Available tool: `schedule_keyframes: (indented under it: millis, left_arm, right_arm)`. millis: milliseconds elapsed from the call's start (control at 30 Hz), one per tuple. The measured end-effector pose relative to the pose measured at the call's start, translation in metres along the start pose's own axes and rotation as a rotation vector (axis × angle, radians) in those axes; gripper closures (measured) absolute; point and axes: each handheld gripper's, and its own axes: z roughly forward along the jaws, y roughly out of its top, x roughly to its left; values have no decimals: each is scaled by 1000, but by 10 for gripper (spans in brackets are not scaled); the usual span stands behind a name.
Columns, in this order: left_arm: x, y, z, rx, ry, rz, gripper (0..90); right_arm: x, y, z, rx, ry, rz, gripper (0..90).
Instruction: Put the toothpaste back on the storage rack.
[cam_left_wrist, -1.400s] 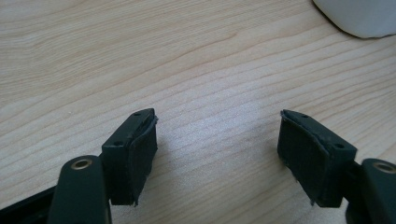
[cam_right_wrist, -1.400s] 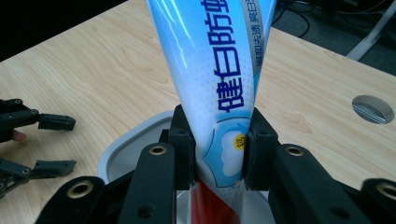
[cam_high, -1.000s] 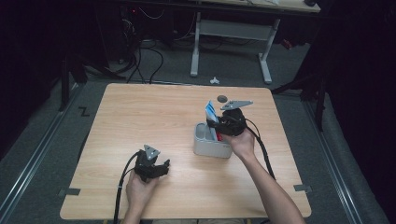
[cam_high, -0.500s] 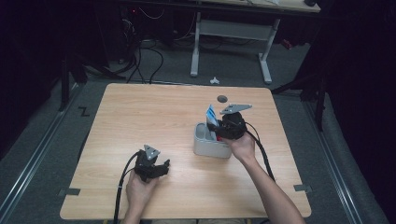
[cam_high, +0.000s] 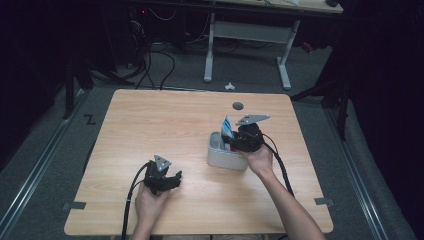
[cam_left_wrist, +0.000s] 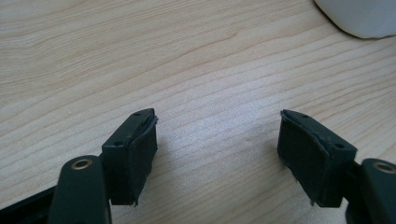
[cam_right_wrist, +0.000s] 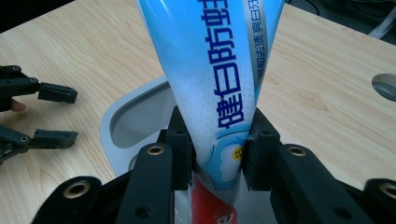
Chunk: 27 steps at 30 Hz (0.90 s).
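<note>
Left gripper low at the near-left of the bench, resting on or just above the wood, fingers spread wide with bare bench between them. In the left gripper view a white rounded corner of the container sits far off at top right.

Right gripper over the grey-white container, right of bench centre. Its fingers are clamped on a blue-and-white toothpaste tube, one on each flat side, near the lower end where the print turns red. Tube long axis runs near vertical, lower end down inside the container, wide crimped end pointing up and leaning a little away from the person; in the high view the tube sticks up above the container's far-left rim. The left gripper also shows in the right gripper view, at far left, well apart from the container.

Farther back, a round dark grommet hole in the bench near the far edge; beyond it a white desk frame and cables on the floor.

Against half a second ago: right gripper and tube sit slightly lower and nearer the container; left gripper unchanged.
</note>
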Motion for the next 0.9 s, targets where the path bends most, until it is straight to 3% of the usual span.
schedule_keyframes:
  millis: [633,900]
  left_arm:
    - [0,0,0,0,0,0,290]
    - [0,0,0,0,0,0,290]
  right_arm:
    - [-1,0,4,-12,5,14,668]
    - [-1,1,-1,-25,-1,15,598]
